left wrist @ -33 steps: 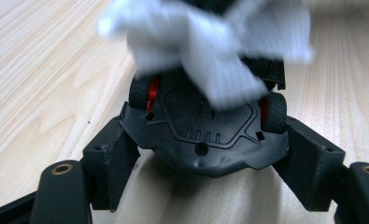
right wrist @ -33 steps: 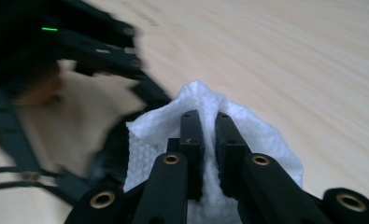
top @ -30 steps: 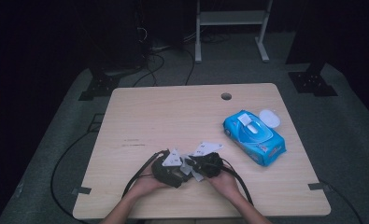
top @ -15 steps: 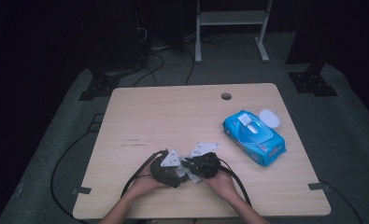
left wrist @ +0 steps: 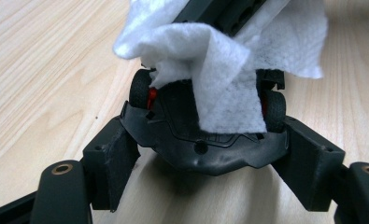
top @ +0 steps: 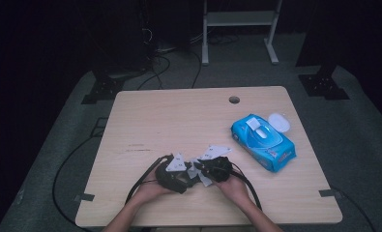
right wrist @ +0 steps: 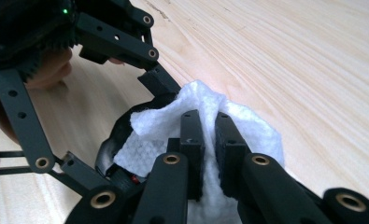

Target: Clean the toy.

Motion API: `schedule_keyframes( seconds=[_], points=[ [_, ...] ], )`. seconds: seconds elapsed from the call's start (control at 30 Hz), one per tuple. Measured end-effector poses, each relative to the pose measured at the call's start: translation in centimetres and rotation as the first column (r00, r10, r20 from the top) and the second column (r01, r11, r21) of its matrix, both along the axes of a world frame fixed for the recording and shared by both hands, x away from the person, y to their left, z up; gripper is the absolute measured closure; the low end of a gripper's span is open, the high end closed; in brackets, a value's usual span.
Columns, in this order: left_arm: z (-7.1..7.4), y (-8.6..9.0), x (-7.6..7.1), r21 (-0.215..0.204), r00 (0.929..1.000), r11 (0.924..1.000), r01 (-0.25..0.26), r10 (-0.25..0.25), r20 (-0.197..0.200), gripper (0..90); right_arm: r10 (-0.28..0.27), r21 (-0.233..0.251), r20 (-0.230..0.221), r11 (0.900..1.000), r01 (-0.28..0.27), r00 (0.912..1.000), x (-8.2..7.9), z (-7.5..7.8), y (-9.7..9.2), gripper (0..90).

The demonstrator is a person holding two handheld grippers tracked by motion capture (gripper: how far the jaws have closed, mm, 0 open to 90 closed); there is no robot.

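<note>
While the right gripper (right wrist: 209, 140) has its jaws pinched nearly together on a white wipe (right wrist: 247, 135), the left gripper (left wrist: 205, 154) clamps a small black toy car (left wrist: 205, 140) by its sides, pads pressed on the body w/ jaws fairly wide apart; wipe lies draped over the car's top, between the two wheels seen in the left gripper view; red bits show by the wheels. Seen in the high view, both tools meet nose to nose near the table's front edge, left gripper (top: 174, 175) & right gripper (top: 216, 168) close together, a hand behind each, cables trailing back twd the person.

Step in hand, by my read: wiping the toy car clean; one tool steadies, the other rubs w/ the wipe.

Farther out: blue pack of wipes (top: 262, 141) lies on the table's right side, well apart from the grippers, lid (top: 279, 122) flipped open; wooden table (top: 179, 116) otherwise bare apart from a round hole (top: 234, 99) near the back edge.

Next move prob calls for: dragging the wipe across the car body w/o loosening the pinch; left grip must hold firm so the car doesn't twist or pop out; maybe turning the car to reach another face; wipe could snag on a wheel, so short, light strokes.
</note>
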State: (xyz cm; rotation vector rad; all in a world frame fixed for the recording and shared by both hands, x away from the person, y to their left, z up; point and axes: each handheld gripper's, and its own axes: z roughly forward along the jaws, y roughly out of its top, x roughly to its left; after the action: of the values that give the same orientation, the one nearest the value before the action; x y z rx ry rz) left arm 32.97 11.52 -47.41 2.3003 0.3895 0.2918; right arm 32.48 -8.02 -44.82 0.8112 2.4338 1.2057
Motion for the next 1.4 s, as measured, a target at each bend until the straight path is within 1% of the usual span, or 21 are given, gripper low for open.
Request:
schedule_keyframes(
  seconds=[0.17, 0.2, 0.23, 0.3, 0.4, 0.43, 0.57, 0.6, 0.7, 0.77, 0.8, 0.87, 0.93, 0.97, 1.0, 1.07, 1.13, 1.2, 1.3, 1.37, 1.4],
  points=[
    [0.0, -0.2, -0.2, 0.015, 0.9999, 0.9999, 0.002, -0.003, 0.012, 26.1, 0.059, 0.009, -0.004, 0.9982, -0.059, 0.9982, -0.5, -0.1, 1.7, 83.2],
    [0.0, -0.2, -0.2, 0.011, 1.0, 0.9999, -0.001, 0.001, 0.009, 26.1, 0.064, 0.001, 0.007, 0.998, -0.064, 0.9979, -0.4, -0.1, 1.8, 83.2],
    [0.0, -0.1, -0.2, 0.01, 0.9999, 0.9999, -0.002, 0.002, 0.01, 26.1, 0.06, -0.003, 0.012, 0.9982, -0.06, 0.9981, -0.4, 0.0, 1.8, 83.3],
    [0.0, -0.1, -0.3, 0.012, 0.9999, 0.9999, -0.006, 0.006, 0.013, 26.1, 0.021, -0.012, 0.023, 0.9997, -0.021, 0.9995, -0.1, 0.1, 1.1, 83.3],
    [0.1, -0.2, -0.3, 0.011, 0.9999, 0.9999, -0.007, 0.007, 0.014, 26.1, -0.048, 0.008, 0.005, 0.9988, 0.048, 0.9988, 0.7, 0.0, -0.5, 83.3],
    [0.1, -0.3, -0.3, 0.012, 0.9998, 0.9999, -0.005, 0.005, 0.019, 26.1, -0.057, 0.003, 0.015, 0.9984, 0.057, 0.9983, 0.7, 0.0, -0.7, 83.3],
    [0.0, -0.3, -0.3, 0.014, 0.9999, 0.9999, -0.005, 0.005, 0.014, 26.1, 0.001, -0.042, 0.062, 0.9991, 0.002, 0.998, -0.3, 0.0, 0.5, 83.2],
    [0.0, -0.2, -0.3, 0.013, 0.9999, 0.9999, -0.007, 0.006, 0.012, 26.1, 0.003, -0.042, 0.057, 0.9991, -0.001, 0.9984, -0.2, 0.0, 0.6, 83.2],
    [0.1, -0.2, -0.2, 0.009, 0.9999, 0.9999, -0.009, 0.009, 0.008, 26.1, -0.032, 0.001, 0.022, 0.9995, 0.032, 0.9992, 0.4, -0.1, 0.1, 83.2],
    [0.2, -0.2, -0.3, 0.012, 0.9998, 0.9999, -0.01, 0.01, 0.017, 26.1, -0.043, -0.019, 0.036, 0.9988, 0.044, 0.9984, 0.1, 0.0, 0.4, 83.2],
    [0.2, -0.2, -0.3, 0.012, 0.9998, 0.9999, -0.01, 0.01, 0.019, 26.1, -0.031, -0.008, 0.029, 0.9995, 0.032, 0.9991, -0.2, 0.0, 0.8, 83.2],
    [0.2, -0.2, -0.3, 0.011, 0.9997, 0.9999, -0.009, 0.009, 0.022, 26.1, 0.028, 0.029, 0.004, 0.9992, -0.028, 0.9996, -0.5, 0.0, 1.5, 82.9],
    [0.2, -0.2, -0.3, 0.015, 0.9998, 0.9999, -0.006, 0.006, 0.021, 26.1, 0.069, 0.022, 0.01, 0.9974, -0.069, 0.9976, -0.8, -0.1, 2.0, 81.7],
    [0.2, -0.2, -0.3, 0.012, 0.9998, 0.9999, -0.007, 0.007, 0.017, 26.1, 0.068, 0.009, 0.027, 0.9976, -0.068, 0.9973, -0.8, -0.1, 2.1, 81.7],
    [0.3, -0.1, -0.2, 0.011, 0.9998, 0.9999, -0.009, 0.009, 0.017, 26.1, 0.06, 0.006, 0.023, 0.9982, -0.06, 0.9979, -0.7, -0.1, 1.8, 82.0],
    [0.3, -0.1, -0.2, 0.009, 0.9997, 0.9999, -0.011, 0.01, 0.02, 26.1, 0.01, 0.016, 0.014, 0.9998, -0.01, 0.9999, -0.2, 0.0, 0.8, 82.3],
    [0.3, -0.2, -0.2, 0.008, 0.9997, 0.9999, -0.009, 0.009, 0.022, 26.1, -0.015, 0.044, -0.008, 0.9989, 0.015, 0.9999, 0.2, 0.0, 0.2, 82.4],
    [0.2, -0.2, -0.2, 0.012, 0.9998, 0.9999, -0.009, 0.009, 0.016, 26.1, -0.007, 0.04, -0.002, 0.9992, 0.007, 1.0, -0.1, -0.1, 0.6, 82.2],
    [0.2, -0.2, -0.2, 0.016, 0.9998, 0.9998, -0.012, 0.012, 0.019, 26.1, 0.056, 0.036, 0.002, 0.9978, -0.056, 0.9984, -0.7, -0.2, 1.9, 82.2],
    [0.3, -0.1, -0.2, 0.013, 0.9998, 0.9998, -0.012, 0.012, 0.017, 26.1, 0.043, 0.012, 0.023, 0.999, -0.044, 0.9988, -0.6, -0.1, 1.9, 82.4],
    [0.3, -0.1, -0.2, 0.014, 0.9998, 0.9998, -0.012, 0.011, 0.019, 26.1, 0.015, 0.002, 0.042, 0.9999, -0.015, 0.999, -0.4, -0.1, 1.7, 82.5]
  ],
)
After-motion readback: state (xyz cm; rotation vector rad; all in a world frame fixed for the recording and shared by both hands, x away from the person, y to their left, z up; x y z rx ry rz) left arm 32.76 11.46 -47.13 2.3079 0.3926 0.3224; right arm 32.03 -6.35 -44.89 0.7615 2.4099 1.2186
